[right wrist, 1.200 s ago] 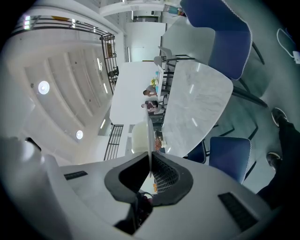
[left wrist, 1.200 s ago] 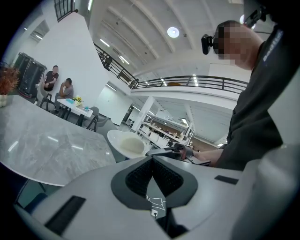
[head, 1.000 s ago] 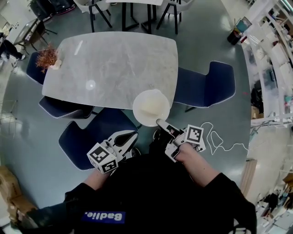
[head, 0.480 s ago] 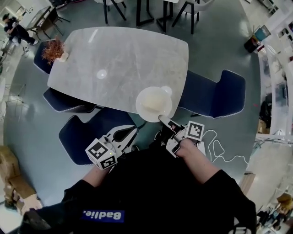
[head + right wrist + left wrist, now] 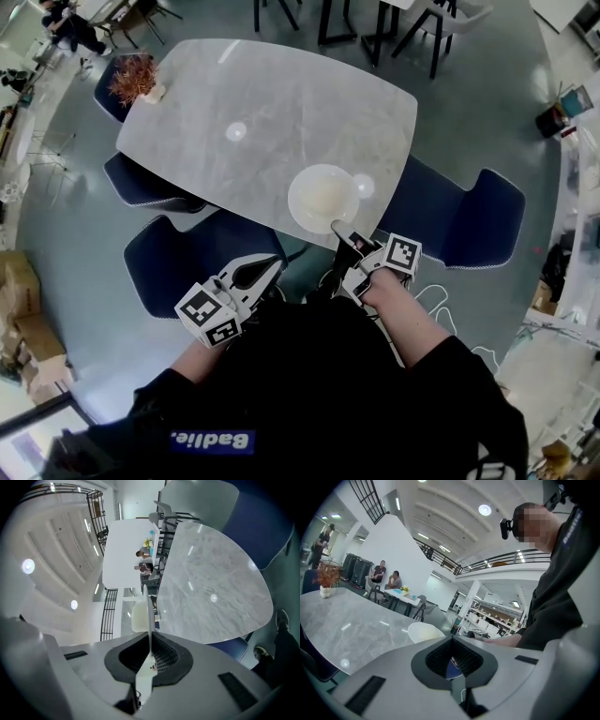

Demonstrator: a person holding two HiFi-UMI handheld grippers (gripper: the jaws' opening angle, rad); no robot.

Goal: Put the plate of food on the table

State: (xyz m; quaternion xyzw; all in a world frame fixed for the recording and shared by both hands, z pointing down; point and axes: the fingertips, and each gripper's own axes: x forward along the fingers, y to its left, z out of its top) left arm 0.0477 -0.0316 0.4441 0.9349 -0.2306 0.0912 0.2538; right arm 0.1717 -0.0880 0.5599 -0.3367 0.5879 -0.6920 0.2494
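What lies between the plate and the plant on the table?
Nothing: the head view shows only bare tabletop and a light reflection between the plate and the plant.

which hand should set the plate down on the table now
Right. The right gripper is shut on the near rim of the round white plate, which is over the near edge of the grey marble table. The left gripper holds nothing and hangs by the person's body.

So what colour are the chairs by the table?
The padded chairs are dark blue, clearest in the head view.
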